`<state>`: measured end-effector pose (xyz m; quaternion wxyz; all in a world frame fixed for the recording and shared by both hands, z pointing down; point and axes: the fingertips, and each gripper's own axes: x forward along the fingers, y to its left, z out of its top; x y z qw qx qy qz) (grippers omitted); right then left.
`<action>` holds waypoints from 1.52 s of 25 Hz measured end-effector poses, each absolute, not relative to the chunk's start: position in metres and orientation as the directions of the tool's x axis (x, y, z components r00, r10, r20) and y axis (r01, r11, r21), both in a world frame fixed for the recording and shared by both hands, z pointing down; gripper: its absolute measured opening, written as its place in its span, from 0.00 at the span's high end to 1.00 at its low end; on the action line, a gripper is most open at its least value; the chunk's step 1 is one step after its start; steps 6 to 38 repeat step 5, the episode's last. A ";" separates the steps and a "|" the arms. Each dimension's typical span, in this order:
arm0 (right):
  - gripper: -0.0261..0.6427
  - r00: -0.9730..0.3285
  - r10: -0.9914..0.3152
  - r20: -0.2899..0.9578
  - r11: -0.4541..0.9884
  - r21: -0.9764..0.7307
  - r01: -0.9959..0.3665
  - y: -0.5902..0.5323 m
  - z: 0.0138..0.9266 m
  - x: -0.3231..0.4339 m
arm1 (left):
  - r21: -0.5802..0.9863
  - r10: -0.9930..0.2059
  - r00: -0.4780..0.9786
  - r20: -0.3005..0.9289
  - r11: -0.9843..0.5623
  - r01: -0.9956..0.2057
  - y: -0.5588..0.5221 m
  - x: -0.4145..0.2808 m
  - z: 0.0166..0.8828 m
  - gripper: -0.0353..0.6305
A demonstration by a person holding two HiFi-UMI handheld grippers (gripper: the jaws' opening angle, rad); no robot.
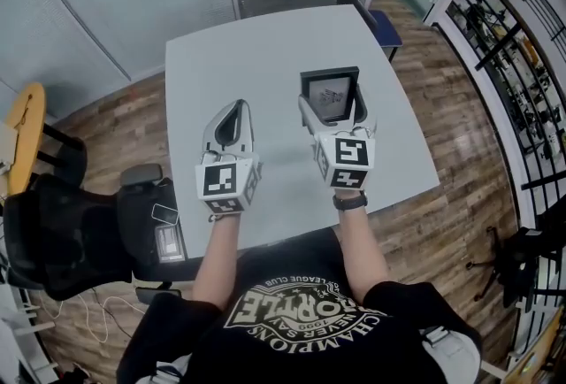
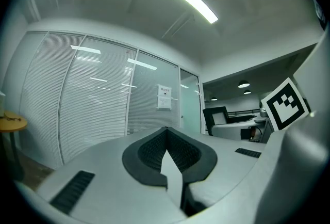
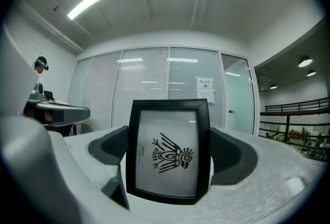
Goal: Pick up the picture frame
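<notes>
While the fingers of my right gripper [image 1: 333, 108] are clamped on the upright picture frame [image 3: 169, 150], those of my left gripper [image 1: 233, 114] are together, empty.

A black office chair [image 1: 80, 236] sits by the grey table's [image 1: 265, 55] near left corner, a blue-seated chair [image 1: 386, 26] at its far right corner, wooden floor [image 1: 460, 223] around

A person wears a black short-sleeved T-shirt [image 1: 301, 320] with a white round print on the chest. A black watch [image 1: 350, 201] circles the right wrist. The left tool [image 1: 235, 108] and the right tool [image 1: 333, 108] are pale grey, with dark ribbed pads [image 2: 149, 150]. Each has a cube [image 1: 223, 181] of black-and-white square markers.
</notes>
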<state>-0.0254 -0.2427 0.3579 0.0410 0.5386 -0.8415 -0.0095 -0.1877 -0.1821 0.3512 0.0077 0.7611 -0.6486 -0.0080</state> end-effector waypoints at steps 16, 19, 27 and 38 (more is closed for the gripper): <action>0.23 -0.408 -0.910 0.071 0.412 0.061 -0.909 -0.246 0.363 -0.024 | 0.015 -0.988 0.155 -0.002 -0.155 -0.988 -0.188 -0.190 0.350 0.94; 0.23 -0.408 -0.910 0.071 0.412 0.061 -0.909 -0.246 0.363 -0.024 | 0.015 -0.988 0.155 -0.002 -0.155 -0.988 -0.188 -0.190 0.350 0.94; 0.23 -0.408 -0.910 0.071 0.412 0.061 -0.909 -0.246 0.363 -0.024 | 0.015 -0.988 0.155 -0.002 -0.155 -0.988 -0.188 -0.190 0.350 0.94; 0.23 -0.408 -0.910 0.071 0.412 0.061 -0.909 -0.246 0.363 -0.024 | 0.015 -0.988 0.155 -0.002 -0.155 -0.988 -0.188 -0.190 0.350 0.94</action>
